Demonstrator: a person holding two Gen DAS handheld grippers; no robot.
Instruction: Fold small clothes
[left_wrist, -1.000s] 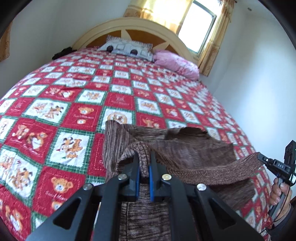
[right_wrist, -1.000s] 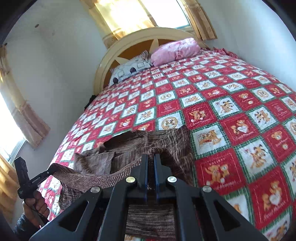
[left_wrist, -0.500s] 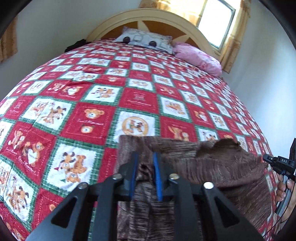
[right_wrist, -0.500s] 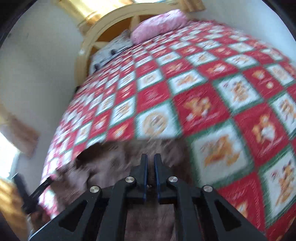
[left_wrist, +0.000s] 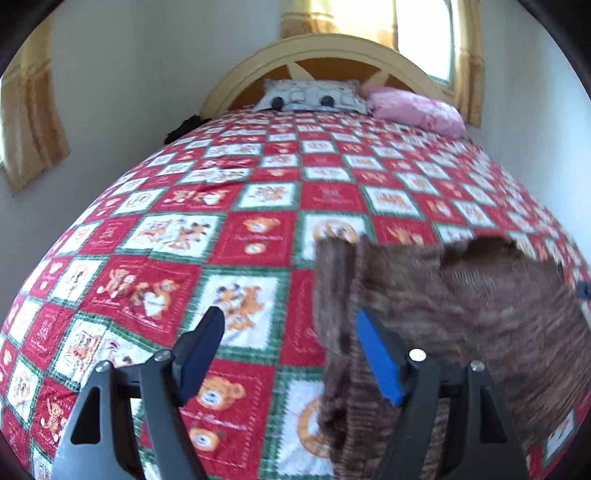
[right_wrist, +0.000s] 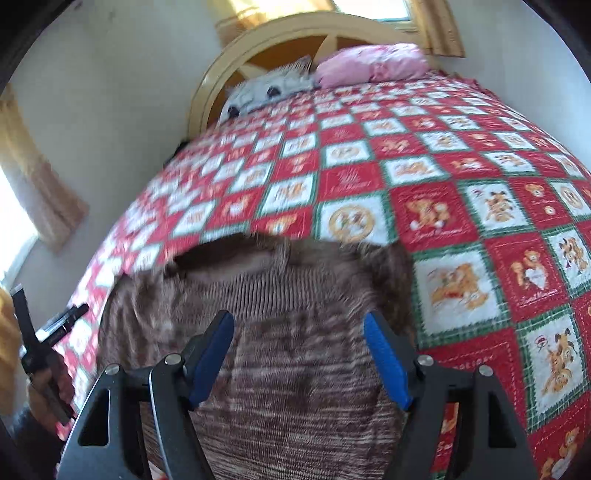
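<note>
A brown knitted garment (left_wrist: 461, 306) lies flat on the red, white and green patchwork bedspread (left_wrist: 258, 206). In the left wrist view my left gripper (left_wrist: 291, 354) is open and empty; its right finger is at the garment's left edge and its left finger is over bare quilt. In the right wrist view the garment (right_wrist: 295, 332) fills the lower middle, its neck opening at the far edge. My right gripper (right_wrist: 299, 358) is open and empty just above the garment's near part. The left gripper also shows at the left edge of the right wrist view (right_wrist: 55, 325).
A grey patterned pillow (left_wrist: 310, 96) and a pink pillow (left_wrist: 413, 110) lie at the arched wooden headboard (left_wrist: 332, 62). White walls close in on both sides of the bed. Curtained windows are behind the headboard and on the left wall.
Both grippers were shut on the garment's folded edge and carried it forward over the garment. Both have now opened and let go; the garment lies folded on the quilt.
</note>
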